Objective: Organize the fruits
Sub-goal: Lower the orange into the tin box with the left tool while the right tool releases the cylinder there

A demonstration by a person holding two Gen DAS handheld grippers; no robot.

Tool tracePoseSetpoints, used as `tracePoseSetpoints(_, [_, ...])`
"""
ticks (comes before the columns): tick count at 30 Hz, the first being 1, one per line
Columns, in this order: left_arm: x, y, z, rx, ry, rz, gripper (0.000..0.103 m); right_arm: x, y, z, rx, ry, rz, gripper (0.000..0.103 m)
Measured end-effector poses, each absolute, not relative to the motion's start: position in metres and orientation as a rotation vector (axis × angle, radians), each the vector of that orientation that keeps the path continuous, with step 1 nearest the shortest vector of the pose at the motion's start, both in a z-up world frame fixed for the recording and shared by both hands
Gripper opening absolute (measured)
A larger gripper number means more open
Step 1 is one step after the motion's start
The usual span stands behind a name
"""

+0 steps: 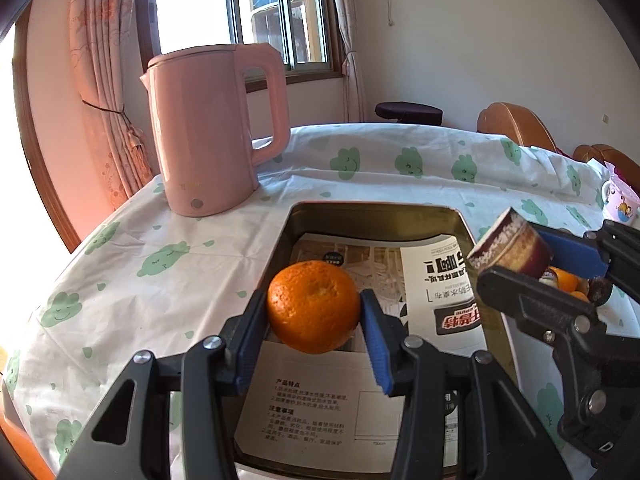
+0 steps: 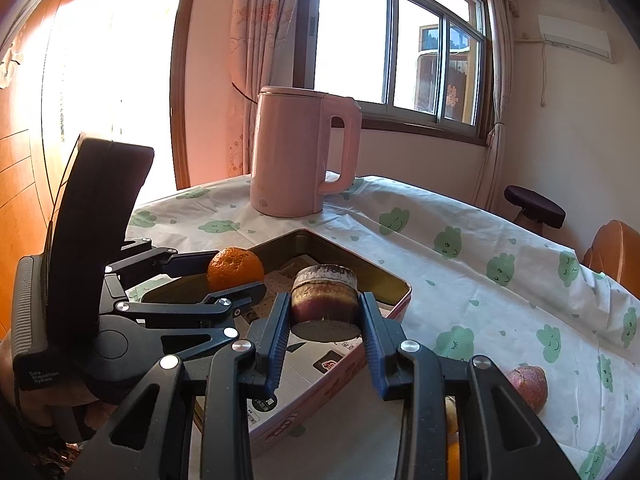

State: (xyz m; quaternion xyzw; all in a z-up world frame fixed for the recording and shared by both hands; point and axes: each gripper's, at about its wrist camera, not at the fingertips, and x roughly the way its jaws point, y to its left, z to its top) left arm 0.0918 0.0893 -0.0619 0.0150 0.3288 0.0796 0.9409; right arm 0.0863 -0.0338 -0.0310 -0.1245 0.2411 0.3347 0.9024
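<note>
Orange skin fills the gap between my left gripper's (image 1: 314, 320) blue pads: the jaws are closed partway on a mandarin (image 1: 313, 306), one pad pressed to each side, and I hold it just above the tin (image 1: 376, 211), over the printed paper (image 1: 436, 276) that lines the bottom. My right gripper (image 2: 325, 320) is clamped the same way on a short, round, dark brown and purplish piece (image 2: 324, 300) with a pale, frosted-looking rim; I cannot tell what it is. It hangs over the right edge of the tin, near the corner, tilted in the left wrist view. In the right wrist view the mandarin sits to the left of this piece and a little farther off, with the left gripper reaching in from the left. The tin lies on a white cloth (image 1: 160, 240) printed with green clouds. A pink kettle (image 1: 212, 132) stands on the cloth beyond the tin's far left corner, apart from it. On the cloth to the right, near my right gripper, lies a purplish round fruit (image 2: 528, 386), and in the left wrist view more orange fruit (image 1: 564, 280) shows behind the right gripper's fingers. A patterned cup (image 1: 620, 202) sits at the far right edge.
</note>
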Motion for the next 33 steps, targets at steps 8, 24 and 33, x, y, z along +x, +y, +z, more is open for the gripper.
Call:
tracePoseSetpoints(8, [0.098, 0.095, -0.068, 0.026, 0.709, 0.153, 0.048, 0.093, -0.020, -0.044, -0.268, 0.541, 0.699, 0.037])
tracePoseSetpoints(24, [0.099, 0.094, -0.069, 0.032, 0.715, 0.137, 0.065, 0.098, -0.022, -0.057, -0.265, 0.605, 0.696, 0.040])
tracePoseSetpoints(33, [0.111, 0.101, -0.071, 0.026, 0.729, 0.153, 0.078, 0.083, -0.085, -0.036, -0.201, 0.522, 0.584, 0.070])
